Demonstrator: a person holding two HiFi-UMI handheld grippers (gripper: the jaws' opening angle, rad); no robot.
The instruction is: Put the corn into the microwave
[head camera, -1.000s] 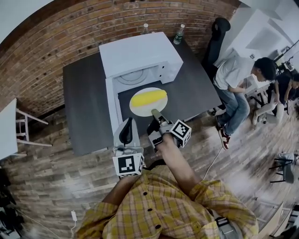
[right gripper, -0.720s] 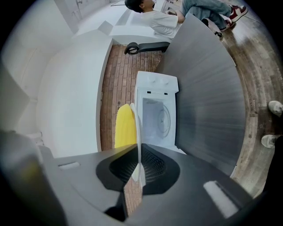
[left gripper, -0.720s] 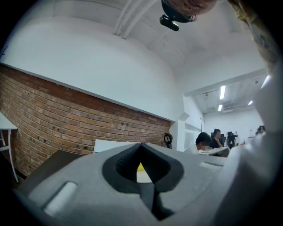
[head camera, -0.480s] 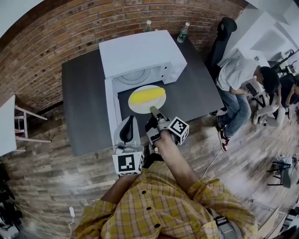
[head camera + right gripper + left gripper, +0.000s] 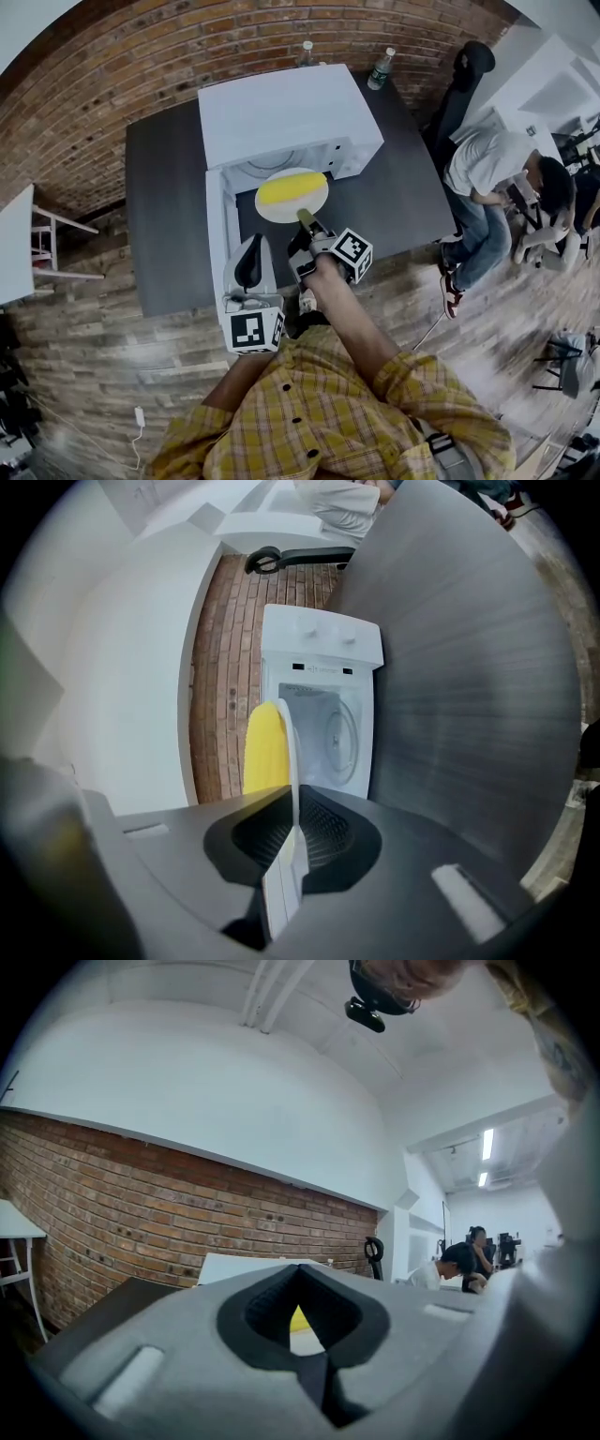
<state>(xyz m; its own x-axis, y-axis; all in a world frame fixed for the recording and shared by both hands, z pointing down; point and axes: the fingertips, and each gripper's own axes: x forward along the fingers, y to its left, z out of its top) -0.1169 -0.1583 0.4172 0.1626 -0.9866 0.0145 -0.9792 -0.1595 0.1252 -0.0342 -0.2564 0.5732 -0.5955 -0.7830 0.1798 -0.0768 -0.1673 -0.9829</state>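
As the forearm (image 5: 354, 330) extends, right tool (image 5: 305, 221) (rolled sideways) clamps plate (image 5: 279, 210).

A brick wall (image 5: 112, 75) curves from nine to twelve o'clock. A wood-plank floor (image 5: 112, 337) spreads from three to eight. A dark table (image 5: 164, 216) stands centre, a white chair (image 5: 56, 248) at nine and a black office chair (image 5: 469, 70) at one.

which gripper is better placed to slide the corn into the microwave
The right gripper. Its jaws are clamped on the rim of the white plate carrying the corn, right at the mouth of the open microwave. The left gripper is shut on nothing, back beside the open door.
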